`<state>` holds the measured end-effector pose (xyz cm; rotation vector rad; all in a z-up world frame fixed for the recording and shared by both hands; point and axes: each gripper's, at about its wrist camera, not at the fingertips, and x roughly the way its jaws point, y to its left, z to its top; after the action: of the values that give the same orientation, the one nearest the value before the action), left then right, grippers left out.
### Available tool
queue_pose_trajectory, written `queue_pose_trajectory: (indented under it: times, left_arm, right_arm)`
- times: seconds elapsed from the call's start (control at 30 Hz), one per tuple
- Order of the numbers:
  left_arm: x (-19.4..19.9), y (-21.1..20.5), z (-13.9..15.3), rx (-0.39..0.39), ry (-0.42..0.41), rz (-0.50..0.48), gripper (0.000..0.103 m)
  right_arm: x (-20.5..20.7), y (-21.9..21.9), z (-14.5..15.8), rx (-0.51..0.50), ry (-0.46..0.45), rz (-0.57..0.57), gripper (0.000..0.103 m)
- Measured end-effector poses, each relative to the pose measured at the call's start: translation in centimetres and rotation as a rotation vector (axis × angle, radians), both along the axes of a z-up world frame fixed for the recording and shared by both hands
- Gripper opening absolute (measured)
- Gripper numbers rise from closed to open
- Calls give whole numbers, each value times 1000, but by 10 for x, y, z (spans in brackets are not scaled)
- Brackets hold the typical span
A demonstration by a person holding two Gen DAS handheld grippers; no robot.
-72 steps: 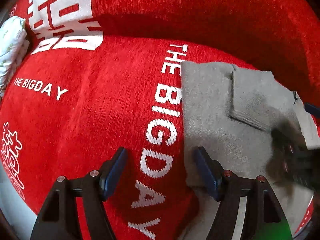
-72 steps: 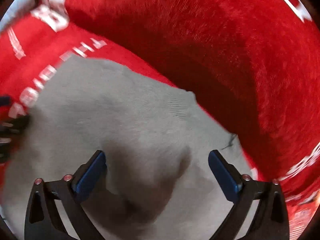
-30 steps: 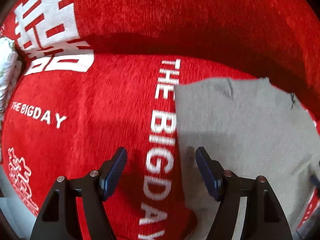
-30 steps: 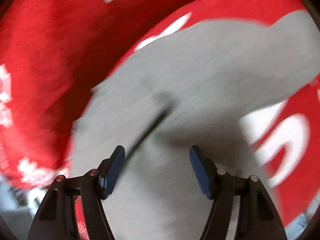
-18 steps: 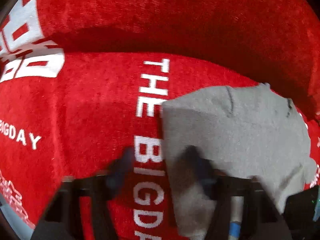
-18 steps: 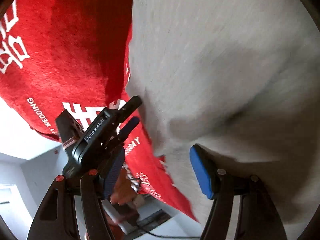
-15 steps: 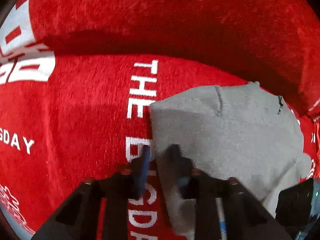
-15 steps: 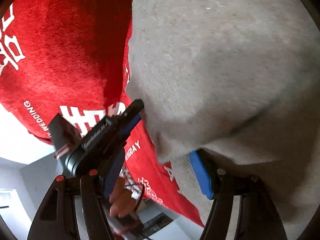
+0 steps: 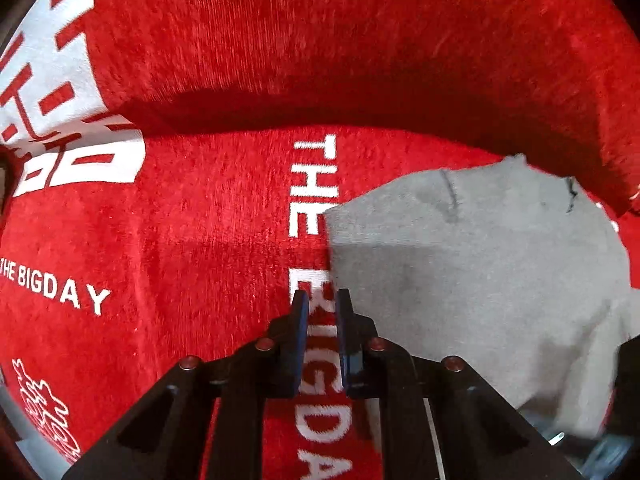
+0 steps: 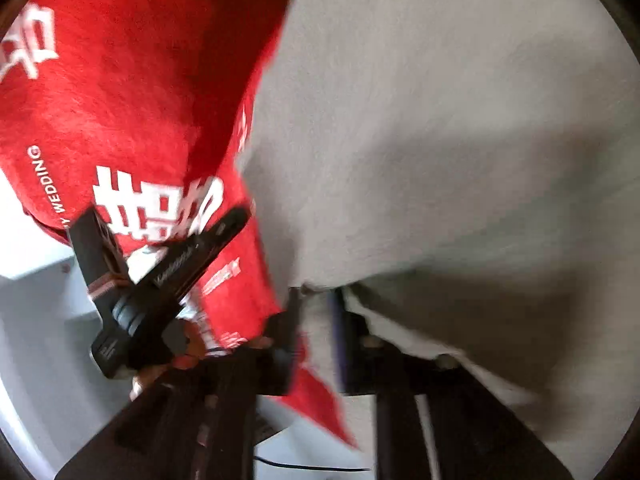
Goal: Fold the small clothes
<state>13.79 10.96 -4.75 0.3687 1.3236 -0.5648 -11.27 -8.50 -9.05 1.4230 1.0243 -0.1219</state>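
Observation:
A grey knit garment [image 9: 480,264] lies flat on a red plush cover [image 9: 180,240] printed "THE BIGDAY". My left gripper [image 9: 322,312] points steeply down at the garment's left edge, shut to a thin slit that shows only red cover. That edge runs along the right finger, and I cannot tell whether it is caught. In the right wrist view the garment [image 10: 440,140] fills most of the frame. My right gripper [image 10: 316,312] has the garment's near edge pinched between its pads, and its jaws are opening.
The red-covered backrest [image 9: 340,40] rises behind the seat. The left tool's black body [image 10: 160,280], with a hand below it, is to the left of my right fingers. Pale floor [image 10: 44,340] shows past the seat's front edge. Large white characters [image 9: 76,160] mark the cover at the left.
The left jaws went from wide open to shut at the garment's left edge. The right gripper swung round to the garment's near edge and its jaws narrowed onto the cloth.

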Motion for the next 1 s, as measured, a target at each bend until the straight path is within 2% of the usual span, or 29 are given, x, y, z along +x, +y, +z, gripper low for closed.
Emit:
queue_pose_trajectory:
  times: [0.03, 0.13, 0.17, 0.23, 0.27, 0.3, 0.33, 0.37, 0.47, 0.5, 0.6, 0.63, 0.67, 0.73, 0.77, 0.83, 0.87, 0.9, 1.0]
  left_arm:
    - [-4, 1, 4, -7, -7, -2, 15]
    - [-17, -2, 8, -8, -1, -26, 16]
    - [-21, -4, 6, -6, 2, -32, 16]
    - [-28, -9, 3, 10, -1, -38, 16]
    - [-30, -13, 0, 19, 1, -37, 16]
    - [-34, -14, -4, 25, 11, -32, 16]
    - [-34, -16, -6, 29, 12, -29, 16]
    - [-37, -15, -8, 36, 7, -28, 16]
    - [-46, -14, -10, 44, -28, -41, 16]
    - [-48, -13, -11, 51, -31, -47, 16]
    - [-50, -17, -8, 69, -28, -50, 16]
    - [-53, -18, -5, 73, -25, -47, 16]
    - [-54, -18, -3, 76, -24, -43, 16]
    - [-59, -17, 4, 76, -30, -40, 16]
    - [-63, -16, 7, 72, -33, -41, 16]
    - [-70, -15, 12, 62, -25, -45, 16]
    - [-76, -14, 14, 59, -17, -49, 16]
    - [-77, -14, 15, 60, -12, -54, 16]
    - [-94, -17, 20, 79, 4, -86, 16]
  right_arm:
    - [-22, -22, 12, -83, 26, -42, 62]
    - [-65, -69, 29, -255, 130, -158, 64]
    - [-82, -89, 32, -279, 161, -222, 64]
    - [-105, -118, 29, -263, 190, -321, 63]
    - [-111, -129, 28, -253, 192, -355, 58]
    - [-115, -138, 28, -254, 188, -372, 34]
    - [-115, -146, 28, -270, 187, -370, 16]
    - [-113, -151, 28, -295, 201, -352, 8]
    - [-112, -154, 21, -327, 292, -300, 7]
    - [-132, -158, 17, -306, 282, -317, 5]
    - [-150, -154, 24, -331, 326, -347, 5]
    - [-152, -152, 25, -325, 320, -350, 6]
    - [-149, -150, 28, -310, 309, -348, 11]
    - [-161, -145, 34, -295, 292, -335, 11]
    - [-171, -143, 38, -296, 284, -322, 14]
    - [-181, -132, 44, -296, 273, -302, 34]
    - [-183, -126, 46, -292, 269, -297, 55]
    - [-179, -118, 46, -288, 266, -295, 64]
    - [-189, -98, 48, -268, 258, -286, 64]
